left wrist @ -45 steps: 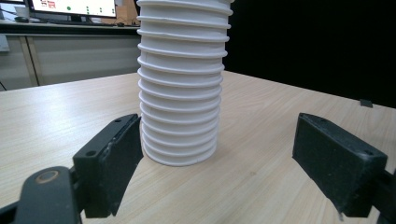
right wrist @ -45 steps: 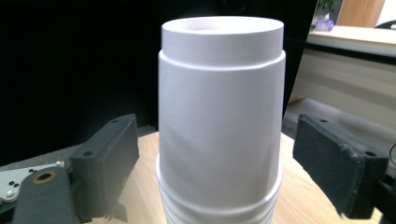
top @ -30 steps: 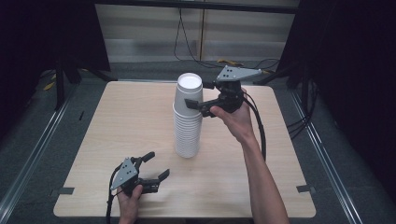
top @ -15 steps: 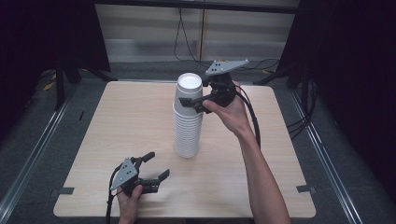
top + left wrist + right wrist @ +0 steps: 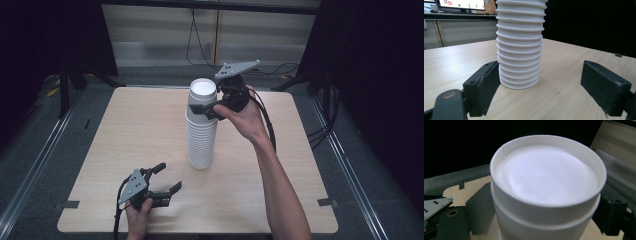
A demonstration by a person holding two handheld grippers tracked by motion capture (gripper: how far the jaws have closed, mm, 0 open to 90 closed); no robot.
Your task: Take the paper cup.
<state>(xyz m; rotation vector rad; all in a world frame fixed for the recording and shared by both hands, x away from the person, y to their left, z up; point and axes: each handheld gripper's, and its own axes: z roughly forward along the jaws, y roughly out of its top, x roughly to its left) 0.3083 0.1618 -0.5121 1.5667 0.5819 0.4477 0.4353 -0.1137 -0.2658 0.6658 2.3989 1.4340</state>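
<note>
High view: a tall stack of white paper cups (image 5: pixel 201 131) stood upside down near the middle of the wooden table (image 5: pixel 125 130). The right gripper (image 5: pixel 204 108) was up at the stack's top, at its 3 o'clock side, jaws reaching around the uppermost cup (image 5: pixel 202 93). The left gripper (image 5: pixel 161 177) rested low on the table at about 7 o'clock from the stack, well apart from it, jaws spread and holding nothing.

Left gripper view: the stack (image 5: pixel 519 45) stood at 12 o'clock beyond the jaws, base flat on the table (image 5: pixel 564 75). Jaws wide apart, nothing between them.

Right gripper view: the uppermost cup (image 5: pixel 546 185) sat between the two jaws, at 9 and 3 o'clock low on its wall. Whether the pads pressed the cup or stood just off it could not be told.
</note>
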